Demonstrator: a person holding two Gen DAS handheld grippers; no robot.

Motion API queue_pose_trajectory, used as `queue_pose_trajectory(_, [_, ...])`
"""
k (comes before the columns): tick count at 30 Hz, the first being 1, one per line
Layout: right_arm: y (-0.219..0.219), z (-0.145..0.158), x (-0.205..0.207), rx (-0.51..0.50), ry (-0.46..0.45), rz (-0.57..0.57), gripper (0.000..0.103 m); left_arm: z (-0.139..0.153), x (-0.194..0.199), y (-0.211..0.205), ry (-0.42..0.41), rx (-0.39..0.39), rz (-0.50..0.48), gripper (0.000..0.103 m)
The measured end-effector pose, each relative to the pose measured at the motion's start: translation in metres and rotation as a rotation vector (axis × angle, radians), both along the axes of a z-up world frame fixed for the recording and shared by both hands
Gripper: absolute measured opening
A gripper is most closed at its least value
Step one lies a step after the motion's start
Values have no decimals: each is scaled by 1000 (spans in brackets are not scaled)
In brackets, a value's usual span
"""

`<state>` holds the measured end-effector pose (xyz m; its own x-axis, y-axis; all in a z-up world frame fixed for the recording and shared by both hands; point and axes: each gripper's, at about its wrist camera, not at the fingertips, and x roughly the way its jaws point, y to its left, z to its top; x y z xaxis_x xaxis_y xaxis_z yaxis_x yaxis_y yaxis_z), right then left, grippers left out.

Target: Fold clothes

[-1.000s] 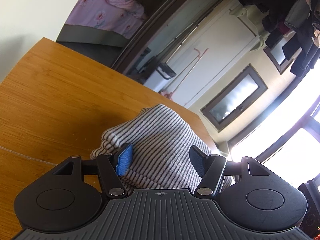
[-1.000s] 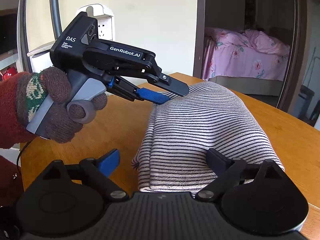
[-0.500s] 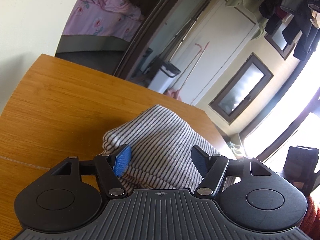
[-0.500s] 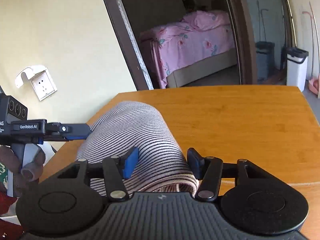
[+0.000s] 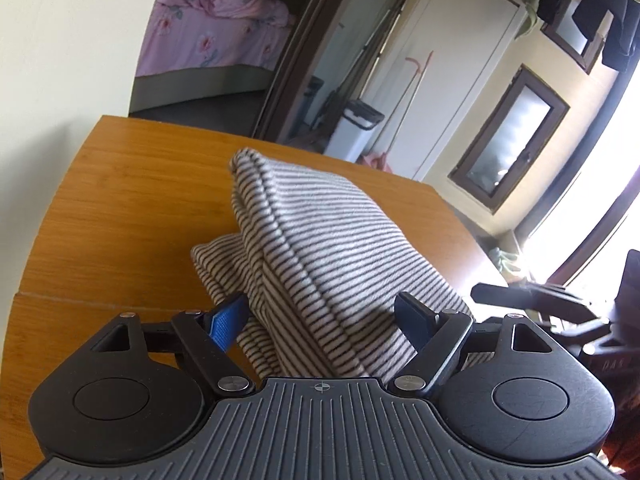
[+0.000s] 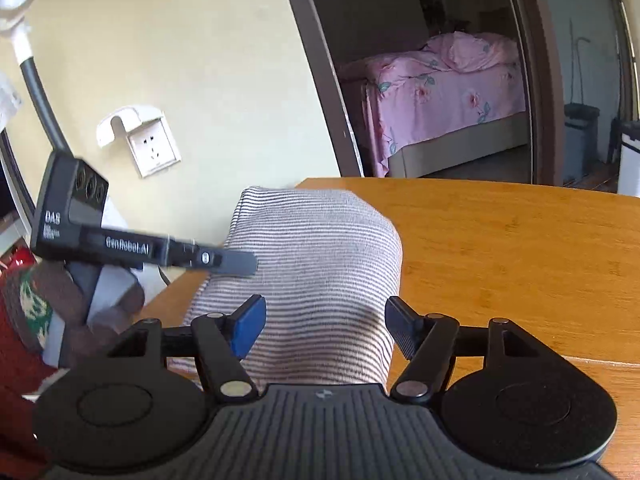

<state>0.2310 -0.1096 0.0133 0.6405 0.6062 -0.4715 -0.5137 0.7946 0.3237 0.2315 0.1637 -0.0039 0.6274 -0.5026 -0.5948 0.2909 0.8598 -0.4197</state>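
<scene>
Striped folded garment (image 5: 320,248) lies on the table (image 5: 132,200) between your left gripper's (image 5: 324,320) jaws, which have just been opening wider, pads clear of cloth. Your right gripper (image 6: 324,324) straddles it too; its jaws, narrower half a second ago, have reopened without gripping.

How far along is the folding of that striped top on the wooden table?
Mostly done, it seems: the striped top lies as a thick folded bundle on the wooden table, though one layer sticks out at the side. In hand: the left gripper and right gripper both straddle it, jaws just opening, pads not visibly pressing. Left: probably squaring the loose layer and setting it aside. No other unfolded clothes show on the table.
</scene>
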Motion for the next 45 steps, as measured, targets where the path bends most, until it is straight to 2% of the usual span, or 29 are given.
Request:
queue_pose_trajectory(3, [-7, 5, 21, 24, -15, -49, 67, -13, -3, -4, 35, -34, -27, 83])
queue_pose_trajectory(7, [6, 3, 43, -56, -36, -72, 67, -15, -8, -14, 41, -59, -63, 77])
queue_pose_trajectory(10, [18, 5, 50, -150, -62, -54, 67, -17, -19, -42, 40, -65, -170, 78])
queue_pose_trajectory(14, [25, 14, 53, -225, -70, -47, 67, -24, -33, -81, 78, -185, -393, 80])
queue_pose_trajectory(18, [28, 28, 35, -258, -112, -10, 74, -14, -49, -86, 1, -185, -480, 89])
queue_pose_trajectory(20, [32, 35, 21, -269, -143, 13, 76, -8, -54, -69, -47, -170, -467, 94])
queue_pose_trajectory(22, [38, 44, 3, -279, -178, 40, 77, -5, -57, -47, -74, -149, -427, 95])
queue_pose_trajectory(28, [60, 50, -40, -321, -177, 165, 79, -7, -47, 29, -77, -115, -210, 96])
queue_pose_trajectory(31, [91, 32, -51, -426, -195, 228, 79, -6, -33, 42, -83, -98, -128, 97])
queue_pose_trajectory(35, [122, -1, -50, -600, -316, 172, 79, -4, -15, 42, -92, -24, -79, 98])
queue_pose_trajectory(36, [124, -5, -48, -630, -343, 154, 73, -4, -11, 39, -88, -3, -77, 98])
queue_pose_trajectory(37, [126, -9, -46, -659, -369, 135, 49, -3, -8, 36, -85, 16, -77, 98])
queue_pose_trajectory(38, [124, -7, -43, -645, -372, 114, 45, -1, -5, 31, -90, 28, -88, 98])
queue_pose_trajectory(40, [107, 13, -37, -509, -323, 55, 30, 2, 1, 22, -99, 52, -111, 98])
queue_pose_trajectory(43, [74, 36, -29, -325, -238, -9, 26, 3, 15, 4, -101, 80, -164, 98])
queue_pose_trajectory(45, [59, 40, -27, -249, -202, -15, 25, 1, 29, -12, -91, 93, -217, 99])
